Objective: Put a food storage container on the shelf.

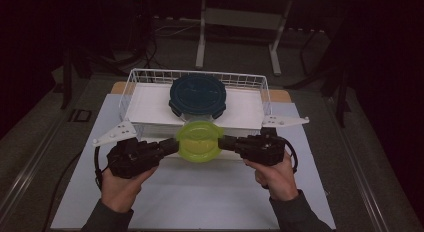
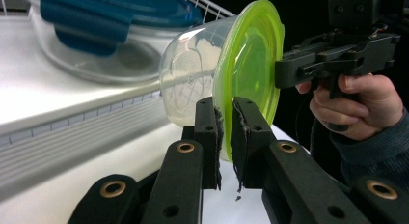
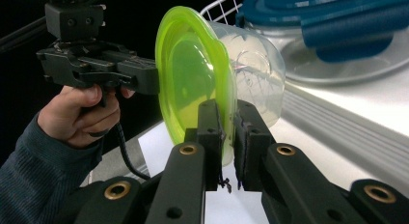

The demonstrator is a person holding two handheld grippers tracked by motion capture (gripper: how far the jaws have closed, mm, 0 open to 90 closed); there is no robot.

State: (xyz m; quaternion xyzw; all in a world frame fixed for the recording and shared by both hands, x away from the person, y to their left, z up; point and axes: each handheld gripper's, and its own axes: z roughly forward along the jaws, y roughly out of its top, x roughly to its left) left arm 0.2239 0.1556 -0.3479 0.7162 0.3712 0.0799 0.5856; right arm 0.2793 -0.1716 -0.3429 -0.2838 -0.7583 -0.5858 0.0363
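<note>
Between my hands: green-lidded clear container (image 1: 199, 141), tilted.
Left tongs (image 1: 171, 146): clamped on its lid rim.
Right tongs (image 1: 225, 142): clamped opposite.
Basket (image 1: 150, 73): blue-lidded bowl (image 1: 197, 94).

Desk (image 1: 45, 142): grey top, dimly lit, running out past the sheet on the left and right sides.
Sheet (image 1: 200, 197): pale, blue-white, lying flat on the desk and covering its middle (near edge close to the person's sleeves).
Board (image 1: 281, 95): light wood, under the far end of the sheet; its corners show at far left and far right of the basket.
Basket (image 1: 150, 75): white wire, rectangular, standing on the sheet at its far half, long side toward the person.
Basket floor (image 1: 150, 104): white, flat (its ribbed front edge shows in both gripper views).
Marking (image 1: 81, 115): small dark rectangle on the desk, left of the sheet.
</note>
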